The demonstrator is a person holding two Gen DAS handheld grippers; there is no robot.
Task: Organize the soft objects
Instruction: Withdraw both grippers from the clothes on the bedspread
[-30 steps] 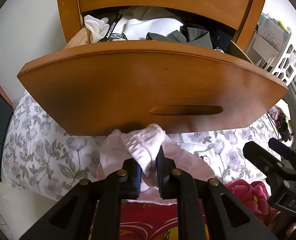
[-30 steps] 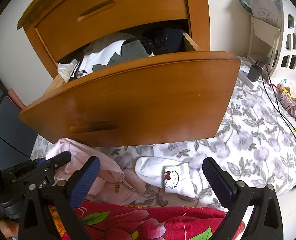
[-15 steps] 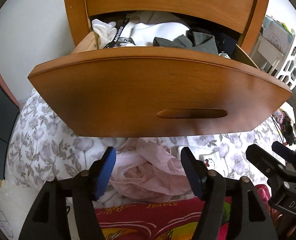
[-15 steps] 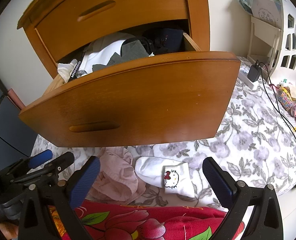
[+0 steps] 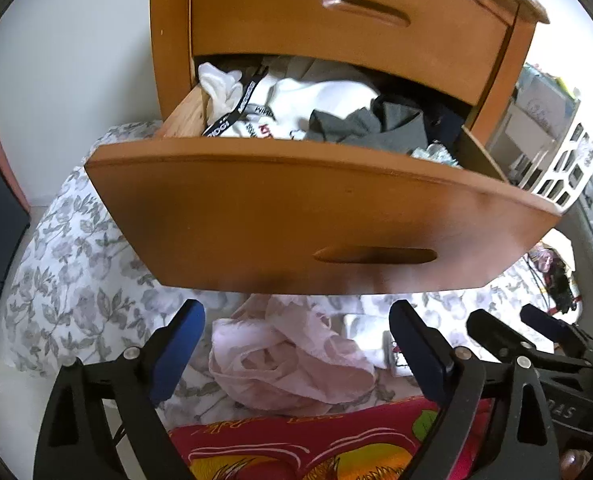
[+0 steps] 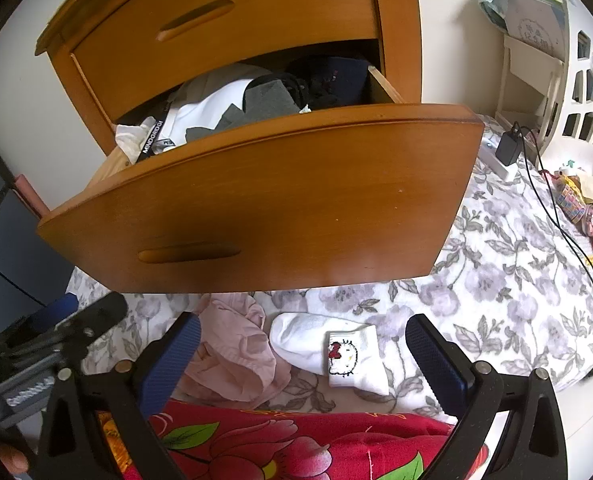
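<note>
A crumpled pink garment [image 5: 292,360] lies on the floral bedspread under the open wooden drawer [image 5: 296,216]. It also shows in the right wrist view [image 6: 232,356]. My left gripper [image 5: 296,344] is open and empty, its fingers either side of the garment, above it. A white sock with a cartoon cat [image 6: 336,348] lies beside the pink garment. My right gripper [image 6: 302,356] is open and empty, framing the sock and the garment. The drawer [image 6: 256,200] holds white, grey and dark clothes [image 5: 320,116].
The closed top drawer [image 5: 356,12] is above the open one. A red floral blanket [image 6: 288,444] lies at the near edge. A black charger and cable [image 6: 512,148] lie on the bedspread [image 6: 496,280] at the right, by a white rack [image 6: 576,80].
My left gripper opened and let the pink garment fall onto the bedspread, then drew back and tilted upward. The right gripper has barely moved.
</note>
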